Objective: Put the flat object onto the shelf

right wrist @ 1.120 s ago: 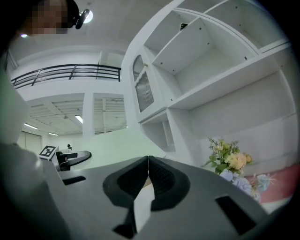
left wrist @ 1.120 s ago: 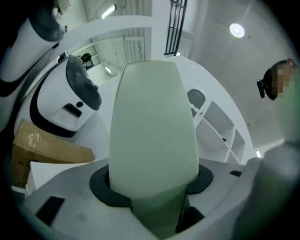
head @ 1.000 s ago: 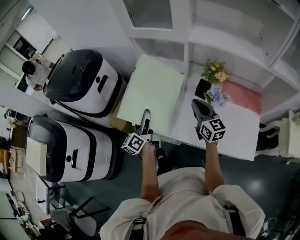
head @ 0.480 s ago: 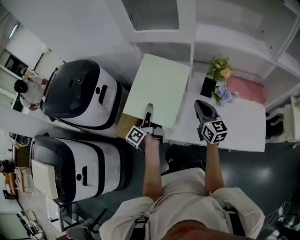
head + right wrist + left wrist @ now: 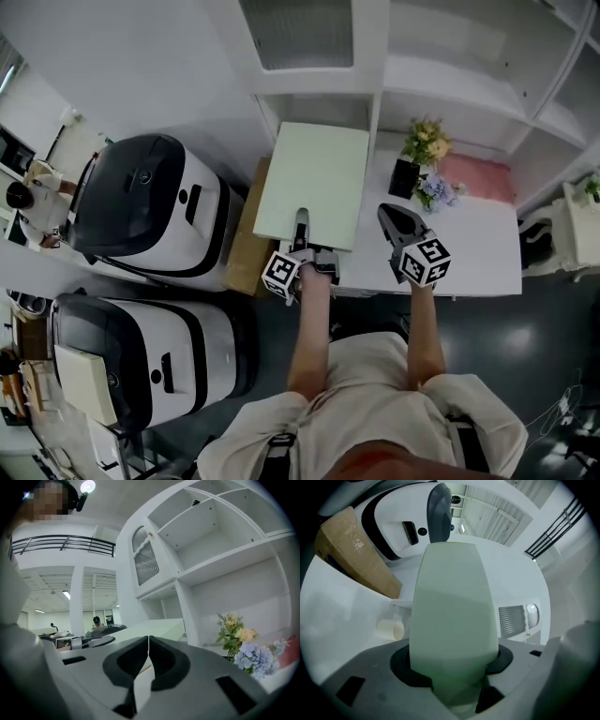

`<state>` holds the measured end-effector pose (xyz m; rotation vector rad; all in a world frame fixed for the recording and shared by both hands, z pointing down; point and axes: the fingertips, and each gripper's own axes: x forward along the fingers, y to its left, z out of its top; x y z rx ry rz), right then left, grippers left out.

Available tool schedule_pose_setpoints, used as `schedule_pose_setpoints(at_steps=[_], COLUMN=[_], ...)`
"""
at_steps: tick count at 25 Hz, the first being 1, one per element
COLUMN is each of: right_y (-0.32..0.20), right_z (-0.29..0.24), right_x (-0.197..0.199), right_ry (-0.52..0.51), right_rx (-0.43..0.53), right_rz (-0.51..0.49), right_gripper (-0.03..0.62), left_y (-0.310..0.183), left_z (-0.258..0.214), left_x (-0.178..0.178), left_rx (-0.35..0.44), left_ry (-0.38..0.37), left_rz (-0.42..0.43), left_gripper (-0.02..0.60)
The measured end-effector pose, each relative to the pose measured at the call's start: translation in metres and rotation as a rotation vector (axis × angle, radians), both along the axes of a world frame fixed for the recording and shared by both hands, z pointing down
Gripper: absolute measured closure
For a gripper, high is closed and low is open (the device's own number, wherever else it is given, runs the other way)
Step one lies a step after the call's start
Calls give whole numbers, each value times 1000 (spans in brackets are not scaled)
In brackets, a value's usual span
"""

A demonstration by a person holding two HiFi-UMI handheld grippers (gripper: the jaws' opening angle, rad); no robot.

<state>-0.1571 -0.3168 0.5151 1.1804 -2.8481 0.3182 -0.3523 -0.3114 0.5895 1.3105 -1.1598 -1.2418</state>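
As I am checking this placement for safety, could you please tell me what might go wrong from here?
The left tongs grip the pale green flat board by its near edge only, so it might sag or twist loose. Its far right corner is close to the white shelf unit's upright and might catch it.

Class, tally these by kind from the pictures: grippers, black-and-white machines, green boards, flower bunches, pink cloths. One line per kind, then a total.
2 grippers: left gripper, right gripper
2 black-and-white machines
1 green board
1 flower bunch
1 pink cloth
Total: 7
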Motion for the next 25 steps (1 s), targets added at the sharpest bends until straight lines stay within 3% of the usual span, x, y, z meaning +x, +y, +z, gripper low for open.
schedule_pose_setpoints(at_steps=[5, 11, 13, 14, 19, 25], right_y=[7, 30, 35, 35, 29, 17], right_z=[4, 13, 21, 27, 53, 52], right_x=[-10, -37, -46, -49, -59, -51], right_ry=[46, 151, 164, 185, 323, 329], right_rx=[-11, 37, 16, 7, -2, 13], right_rz=[-30, -202, -244, -254, -236, -176], right_gripper=[525, 515, 359, 342, 330, 332], left_y=[-12, -35, -39, -41, -45, -53], left_z=[11, 10, 10, 10, 8, 7], left_x=[6, 10, 11, 12, 14, 23], left_rx=[-44, -43, -42, -40, -45, -36], left_ry=[31, 26, 31, 33, 37, 52], left_rz=[-25, -23, -17, -15, 10, 49], left_gripper=[316, 316, 316, 316, 316, 316])
